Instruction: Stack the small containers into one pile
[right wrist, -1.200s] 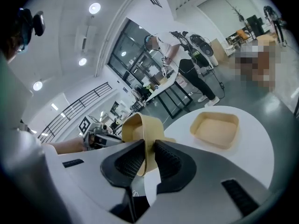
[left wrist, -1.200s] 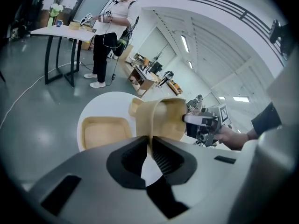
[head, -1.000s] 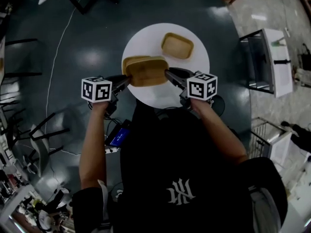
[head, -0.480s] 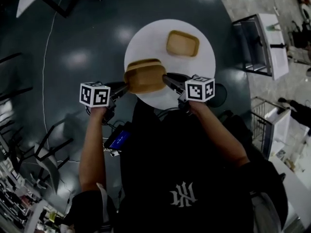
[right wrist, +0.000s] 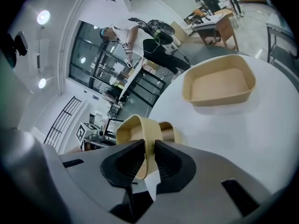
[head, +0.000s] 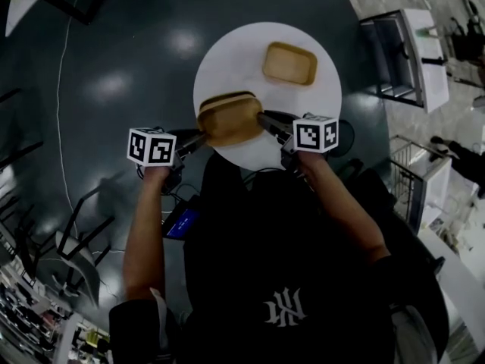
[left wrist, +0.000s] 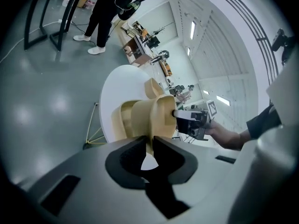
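Round table [head: 227, 59], near edge: left tongs [head: 201, 136], right tongs [head: 262, 117] clamp upper container [head: 229, 121]; lone container [head: 289, 63] beyond, apart.

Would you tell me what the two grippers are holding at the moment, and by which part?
Both hold one tan container: the left gripper pinches its left end wall, the right gripper its right end wall.

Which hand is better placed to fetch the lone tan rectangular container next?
Right, probably: the right tool grips the held tan rectangular container on the side nearer the lone tan container; the left tool grips its far end.
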A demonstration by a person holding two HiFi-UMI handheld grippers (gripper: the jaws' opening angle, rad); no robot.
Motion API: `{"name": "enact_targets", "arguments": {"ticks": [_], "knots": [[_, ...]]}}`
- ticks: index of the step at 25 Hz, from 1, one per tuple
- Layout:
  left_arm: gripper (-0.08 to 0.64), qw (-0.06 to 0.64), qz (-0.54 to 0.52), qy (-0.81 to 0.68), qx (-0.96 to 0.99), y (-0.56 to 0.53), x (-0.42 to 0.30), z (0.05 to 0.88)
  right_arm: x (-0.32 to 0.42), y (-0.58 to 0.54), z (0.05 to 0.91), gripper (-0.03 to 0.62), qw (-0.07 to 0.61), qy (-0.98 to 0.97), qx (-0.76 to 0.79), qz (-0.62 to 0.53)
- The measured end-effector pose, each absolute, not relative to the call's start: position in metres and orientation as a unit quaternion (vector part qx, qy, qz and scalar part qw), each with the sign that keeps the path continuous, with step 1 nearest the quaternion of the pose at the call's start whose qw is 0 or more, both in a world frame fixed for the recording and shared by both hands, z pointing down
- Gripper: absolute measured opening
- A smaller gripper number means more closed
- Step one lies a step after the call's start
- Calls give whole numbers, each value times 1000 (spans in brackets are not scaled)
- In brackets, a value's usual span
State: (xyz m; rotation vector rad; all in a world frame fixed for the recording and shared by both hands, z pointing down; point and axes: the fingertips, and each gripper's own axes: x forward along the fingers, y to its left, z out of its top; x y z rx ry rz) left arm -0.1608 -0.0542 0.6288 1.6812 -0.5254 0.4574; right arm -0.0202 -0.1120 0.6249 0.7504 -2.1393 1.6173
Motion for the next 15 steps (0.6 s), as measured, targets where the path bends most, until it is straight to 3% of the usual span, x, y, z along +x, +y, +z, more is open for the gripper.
{"name": "enact_targets", "arguments": {"ticks": [15], "knots": [[57,640,195,-204,714,-56,-158,646,-17,-109,648,87,188,-726,282,599]]}}
